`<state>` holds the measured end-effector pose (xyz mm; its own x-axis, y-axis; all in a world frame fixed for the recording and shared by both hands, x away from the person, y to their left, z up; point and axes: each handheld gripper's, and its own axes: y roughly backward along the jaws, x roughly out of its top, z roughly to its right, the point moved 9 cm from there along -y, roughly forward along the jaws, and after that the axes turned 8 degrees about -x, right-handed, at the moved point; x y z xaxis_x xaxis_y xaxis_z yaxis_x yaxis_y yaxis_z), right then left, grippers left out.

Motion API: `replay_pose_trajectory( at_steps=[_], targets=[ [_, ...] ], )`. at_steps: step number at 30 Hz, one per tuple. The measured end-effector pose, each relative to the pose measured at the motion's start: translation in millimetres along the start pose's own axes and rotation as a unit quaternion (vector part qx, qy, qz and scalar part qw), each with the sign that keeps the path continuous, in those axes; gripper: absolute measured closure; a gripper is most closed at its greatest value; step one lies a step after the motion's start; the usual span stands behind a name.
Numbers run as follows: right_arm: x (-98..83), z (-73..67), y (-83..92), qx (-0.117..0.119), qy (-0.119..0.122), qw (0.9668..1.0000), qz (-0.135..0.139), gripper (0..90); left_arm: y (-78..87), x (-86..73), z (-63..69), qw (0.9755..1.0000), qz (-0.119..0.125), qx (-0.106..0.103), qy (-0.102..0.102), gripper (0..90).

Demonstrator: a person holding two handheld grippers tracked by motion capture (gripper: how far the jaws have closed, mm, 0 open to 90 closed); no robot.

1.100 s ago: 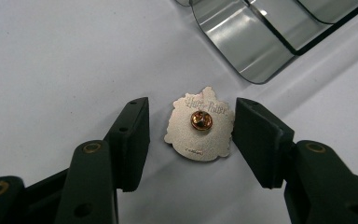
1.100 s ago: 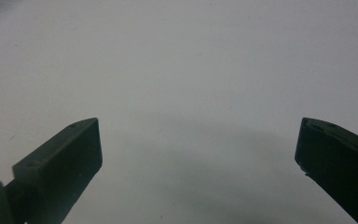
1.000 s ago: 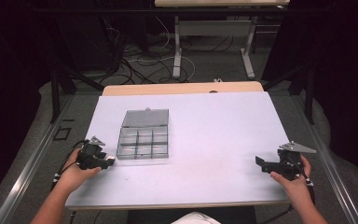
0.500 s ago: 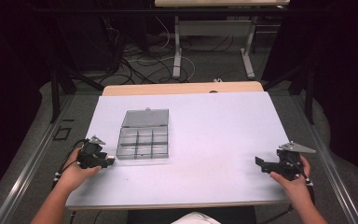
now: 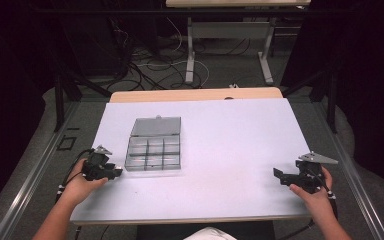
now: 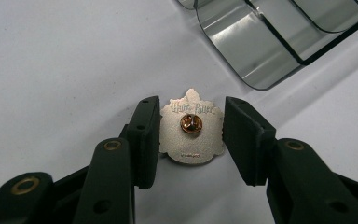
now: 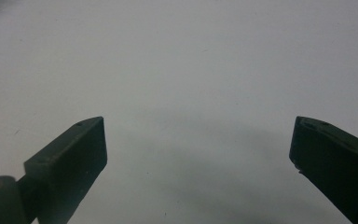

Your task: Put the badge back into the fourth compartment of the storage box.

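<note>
A silver pin badge (image 6: 191, 142) lies back side up on the white table (image 5: 230, 135), its brass clasp showing. My left gripper (image 6: 192, 101) has just been closing; both black pads now touch the badge's side edges. In the high view the left gripper (image 5: 114, 173) rests at the table's left front, just left of a clear compartment box (image 5: 154, 146) with its lid laid open. The box's curved compartments (image 6: 270, 42) lie just beyond the badge. My right gripper (image 5: 279, 176) rests at the right front, its jaws (image 7: 198, 128) wide apart over bare table.
A wooden strip (image 5: 195, 95) borders the table's far edge. Behind it stand desk legs (image 5: 190, 55) and tangled cables on the floor. Metal rails (image 5: 35, 175) run along both sides of the table.
</note>
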<state>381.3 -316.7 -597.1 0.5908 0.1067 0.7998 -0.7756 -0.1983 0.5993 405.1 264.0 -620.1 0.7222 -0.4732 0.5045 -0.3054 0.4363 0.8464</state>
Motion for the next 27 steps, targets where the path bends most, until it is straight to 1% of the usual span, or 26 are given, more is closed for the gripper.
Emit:
replay_pose_trajectory(
  at_steps=[2,3,4,5,10,13,14,19,21,22,23,24,26,27],
  targets=[
    [-0.4,-0.5,0.0,0.003,0.000,1.0000,-0.002,7.2,-0.4,-0.1,-0.1,1.0000,0.005,0.004,0.002,57.6],
    [-1.9,-1.3,-0.7,0.006,0.001,1.0000,-0.007,9.0,-0.4,-0.2,-0.2,1.0000,0.005,0.004,0.002,57.6],
    [-2.4,-1.2,-1.1,0.006,0.005,0.9999,-0.008,9.0,-0.7,0.4,-0.2,1.0000,0.008,0.003,0.000,57.6],
    [-2.5,-1.3,-2.0,0.002,0.003,1.0000,-0.007,9.0,0.1,-0.8,0.2,1.0000,0.003,0.001,0.003,57.6],
    [-2.6,-1.6,-1.5,0.005,0.004,0.9999,-0.009,9.0,0.2,-0.6,0.0,1.0000,0.008,0.000,0.003,57.7],
    [-2.5,-1.3,-1.8,0.002,0.002,1.0000,-0.008,9.0,0.7,-1.1,-0.3,0.9999,0.008,-0.001,0.007,57.8],
    [-2.5,-1.2,-1.9,0.002,0.002,1.0000,-0.008,9.0,0.3,-0.8,-0.6,0.9999,0.011,0.000,0.008,57.8],
    [-3.0,-1.2,-2.0,0.004,0.004,0.9999,-0.009,9.0,0.4,-1.1,-0.5,0.9999,0.011,0.000,0.005,57.8],
    [-3.2,-1.1,-2.1,0.004,0.004,0.9999,-0.010,9.0,-0.2,-0.5,-0.7,0.9998,0.017,0.002,0.003,57.8],
    [-3.4,-1.2,-2.2,0.005,0.004,0.9999,-0.010,9.0,0.2,-1.5,0.1,0.9998,0.016,0.001,0.007,57.8],
    [-3.4,-1.2,-2.2,0.005,0.004,0.9999,-0.010,9.0,0.2,-1.5,0.1,0.9998,0.016,0.001,0.007,57.8],
    [-3.9,-0.6,-3.4,0.001,0.005,0.9999,-0.009,9.0,0.0,-1.4,-0.1,0.9998,0.019,0.002,0.008,57.8],
    [-4.7,-0.6,-3.4,0.002,0.007,0.9999,-0.013,9.0,0.5,-1.9,0.0,0.9998,0.017,0.000,0.007,57.8],
    [-6.1,-0.8,-4.3,0.006,0.012,0.9998,-0.017,9.0,0.5,-1.9,-0.1,0.9998,0.017,0.001,0.006,57.8]
  ],
)
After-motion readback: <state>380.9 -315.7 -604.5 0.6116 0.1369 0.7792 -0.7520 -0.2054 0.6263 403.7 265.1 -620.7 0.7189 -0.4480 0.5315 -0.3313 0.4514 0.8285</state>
